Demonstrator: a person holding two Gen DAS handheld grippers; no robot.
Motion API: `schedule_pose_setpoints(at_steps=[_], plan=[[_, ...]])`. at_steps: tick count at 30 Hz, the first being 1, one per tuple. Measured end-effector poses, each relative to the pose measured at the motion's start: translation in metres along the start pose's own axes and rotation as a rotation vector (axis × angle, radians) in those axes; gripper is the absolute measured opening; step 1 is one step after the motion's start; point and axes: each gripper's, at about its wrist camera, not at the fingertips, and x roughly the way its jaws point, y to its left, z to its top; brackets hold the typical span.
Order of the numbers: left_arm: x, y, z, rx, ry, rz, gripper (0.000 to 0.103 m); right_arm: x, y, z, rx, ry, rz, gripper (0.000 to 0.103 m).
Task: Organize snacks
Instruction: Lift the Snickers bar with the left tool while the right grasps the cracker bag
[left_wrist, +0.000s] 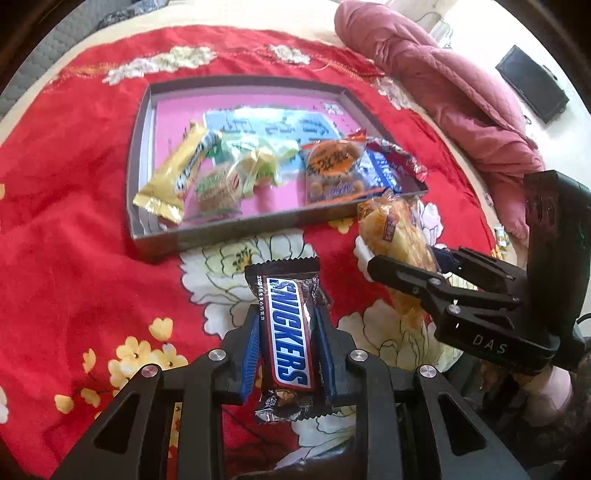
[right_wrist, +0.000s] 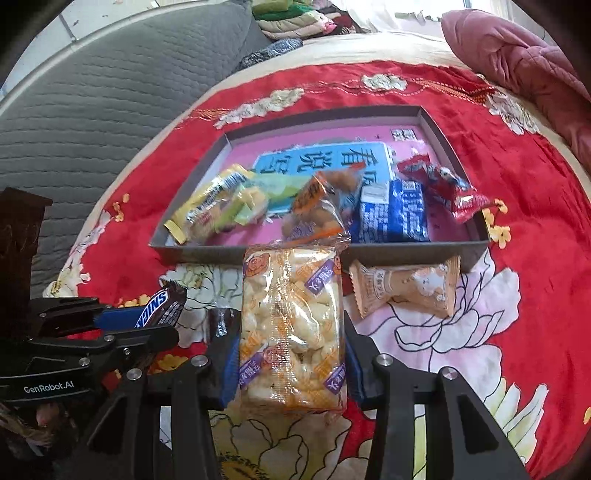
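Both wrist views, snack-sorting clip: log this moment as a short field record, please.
left hand-held gripper: shut on brown Snickers bar
right hand-held gripper: shut on clear puffed-snack packet
container: shallow grey cardboard tray, pink inside, several wrapped snacks in it
outside tray: beige wrapped snack on red floral blanket, by the tray's near wall

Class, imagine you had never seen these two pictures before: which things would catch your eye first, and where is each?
First, the Snickers bar clamped in the left tool, low and central in its view. Next, the clear puffed-snack bag gripped by the right tool. Beyond both lies the shallow box of mixed snacks on the red flowered blanket.
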Motion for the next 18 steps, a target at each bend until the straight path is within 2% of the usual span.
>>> schedule_pose_setpoints(at_steps=[7,18], plan=[[-0.008,-0.002,0.003,0.007,-0.041,-0.031,0.029,-0.006,0.001,0.002,0.004,-0.028,0.014,0.046],[-0.009,-0.007,0.005,0.017,-0.063,0.002,0.029,-0.015,0.000,0.007,0.003,-0.069,0.010,0.046]])
